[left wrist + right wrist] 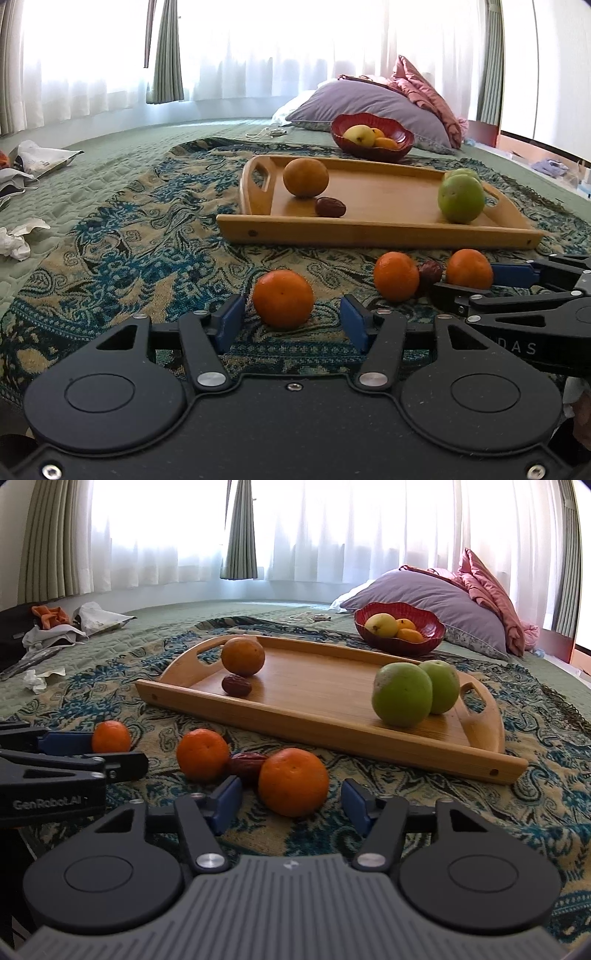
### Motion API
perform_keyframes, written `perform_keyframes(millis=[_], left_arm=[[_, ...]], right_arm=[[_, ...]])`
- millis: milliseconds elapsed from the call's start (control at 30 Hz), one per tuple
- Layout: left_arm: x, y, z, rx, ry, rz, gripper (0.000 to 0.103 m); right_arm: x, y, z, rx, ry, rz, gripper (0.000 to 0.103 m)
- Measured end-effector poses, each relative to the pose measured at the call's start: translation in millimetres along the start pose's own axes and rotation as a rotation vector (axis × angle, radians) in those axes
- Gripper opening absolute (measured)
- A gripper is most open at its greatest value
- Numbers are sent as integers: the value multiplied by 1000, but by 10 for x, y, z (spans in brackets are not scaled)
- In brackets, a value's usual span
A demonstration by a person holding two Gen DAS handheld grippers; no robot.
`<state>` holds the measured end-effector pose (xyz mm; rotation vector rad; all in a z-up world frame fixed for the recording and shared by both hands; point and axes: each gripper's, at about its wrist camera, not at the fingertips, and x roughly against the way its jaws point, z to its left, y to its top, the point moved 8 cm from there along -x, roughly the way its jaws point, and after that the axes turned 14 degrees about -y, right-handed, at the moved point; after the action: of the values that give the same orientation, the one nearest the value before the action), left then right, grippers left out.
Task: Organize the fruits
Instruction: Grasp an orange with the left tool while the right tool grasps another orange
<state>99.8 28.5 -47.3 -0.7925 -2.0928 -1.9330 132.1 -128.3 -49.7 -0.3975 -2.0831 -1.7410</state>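
Three tangerines lie on the patterned cloth in front of a wooden tray [376,232]. My left gripper [291,312] is open around the leftmost tangerine [282,299], with a gap at each blue pad. My right gripper [291,790] is open around the rightmost tangerine [293,781], its pads also apart from the fruit. Between them lie the middle tangerine [202,754] and a dark red date [246,766] touching it. The tray holds an orange [243,655], another date [236,685] and two green fruits [402,694]. A red bowl [400,642] behind the tray holds a yellow pear and small oranges.
All of it rests on a bed with a green quilt. A purple pillow [436,598] and pink bedding lie behind the bowl. Crumpled paper [35,681], bags and clothes lie at the far left. Curtained windows run along the back.
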Motion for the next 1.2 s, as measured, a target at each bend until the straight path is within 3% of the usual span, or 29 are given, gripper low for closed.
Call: perform_keyframes(millis=[300, 700, 1200], left_arm=[[-36, -21, 3, -18, 4, -1, 55], [-2, -5, -7, -32, 16, -15, 33], [27, 13, -41, -24, 20, -11, 32]], right_arm=[[-15, -1, 24, -8, 3, 0, 65], [-12, -8, 21, -10, 0, -11, 53], [14, -3, -16, -38, -9, -27, 44]])
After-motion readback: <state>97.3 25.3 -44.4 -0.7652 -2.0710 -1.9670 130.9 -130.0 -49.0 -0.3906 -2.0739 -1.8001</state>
